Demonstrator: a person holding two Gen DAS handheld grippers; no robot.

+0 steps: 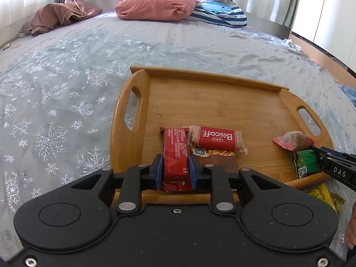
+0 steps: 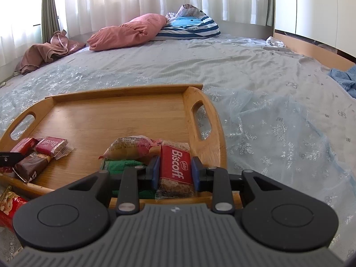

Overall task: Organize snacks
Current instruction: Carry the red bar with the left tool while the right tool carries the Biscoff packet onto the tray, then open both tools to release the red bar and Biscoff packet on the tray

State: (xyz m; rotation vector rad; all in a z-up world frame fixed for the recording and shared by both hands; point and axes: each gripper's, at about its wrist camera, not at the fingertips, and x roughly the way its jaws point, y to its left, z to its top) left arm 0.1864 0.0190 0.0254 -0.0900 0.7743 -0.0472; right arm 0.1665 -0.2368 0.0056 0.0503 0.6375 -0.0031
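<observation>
1. Left wrist view: closest in, the left gripper (image 1: 175, 173) is clamped narrow on a dark red snack bar (image 1: 176, 155), its blue pads pressing the two long sides near the bar's near end. The bar's long axis runs straight away from the tongs, out over the near rim of the wooden tray (image 1: 200, 102) and onto its floor.
2. Touching the bar's far right corner lies a Biscoff packet (image 1: 217, 138), set crosswise, with a brown bar (image 1: 222, 160) just in front of it. So there is little room to the right; to the left, bare wood runs up to the handle wall. The far half of the tray is open.
3. At the right edge, the other tongs come in over a green packet (image 1: 306, 163) and a pink-ended wrapper (image 1: 293, 140).
4. Right wrist view: nearest the lens, the right gripper (image 2: 175, 173) holds a second Biscoff packet (image 2: 175, 166) by its long sides, long axis pointing away, over the tray's near right corner.
5. Just left of it sit the green packet (image 2: 121, 165) and the pink-ended wrapper (image 2: 131, 148), close enough to crowd a set-down. The right handle wall (image 2: 203, 120) stands just beyond; open floor lies ahead and to the left.
6. My guess is both snacks are about to be laid down, each hand serving its own side.
</observation>
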